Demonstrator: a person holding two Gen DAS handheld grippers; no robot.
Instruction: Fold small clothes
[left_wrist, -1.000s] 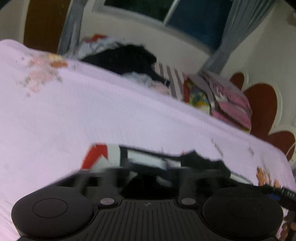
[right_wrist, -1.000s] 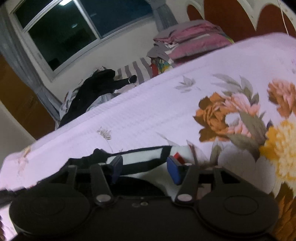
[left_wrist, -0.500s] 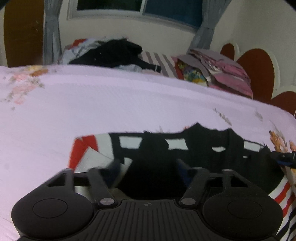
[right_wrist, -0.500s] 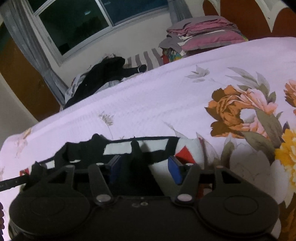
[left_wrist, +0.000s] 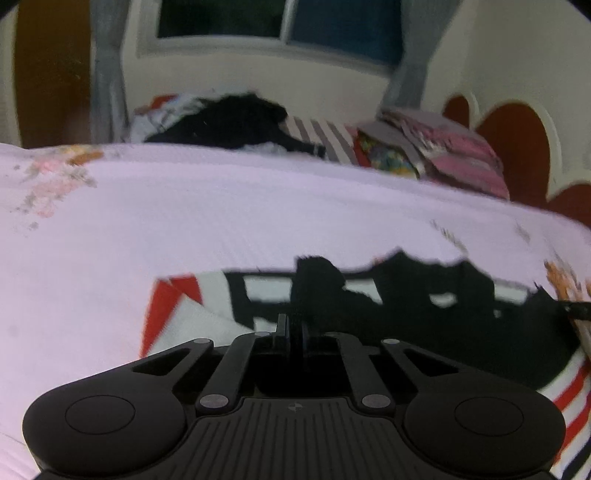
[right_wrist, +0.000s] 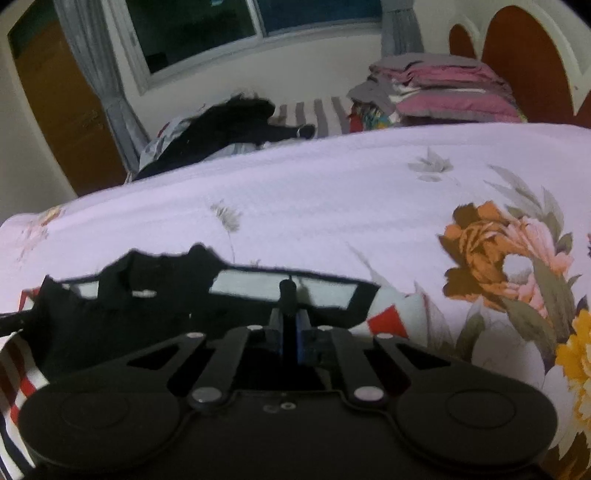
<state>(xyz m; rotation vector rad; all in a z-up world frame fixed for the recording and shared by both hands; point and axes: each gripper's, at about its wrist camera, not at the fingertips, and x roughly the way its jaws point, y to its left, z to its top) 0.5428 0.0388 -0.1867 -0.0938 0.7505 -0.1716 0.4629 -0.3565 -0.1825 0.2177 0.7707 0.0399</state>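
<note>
A small garment, black with white panels and red stripes (left_wrist: 424, 317), lies spread on the pale lilac floral bedspread (left_wrist: 221, 221). My left gripper (left_wrist: 293, 328) is shut on the garment's near edge, left of its middle. In the right wrist view the same garment (right_wrist: 147, 306) lies in front of me, and my right gripper (right_wrist: 290, 328) is shut on a pinch of its black fabric near the right end. The tip of the other gripper shows at the frame edge in each view.
At the far side of the bed lies a heap of dark clothes (left_wrist: 236, 122) beside a striped pillow (left_wrist: 317, 133). A stack of folded pink and grey items (right_wrist: 443, 88) sits by the headboard (right_wrist: 524, 62). A window, curtains and a wooden door stand behind.
Both grippers were open over the garment's near edge half a second ago. Both have now closed on the fabric. The views have levelled out.
</note>
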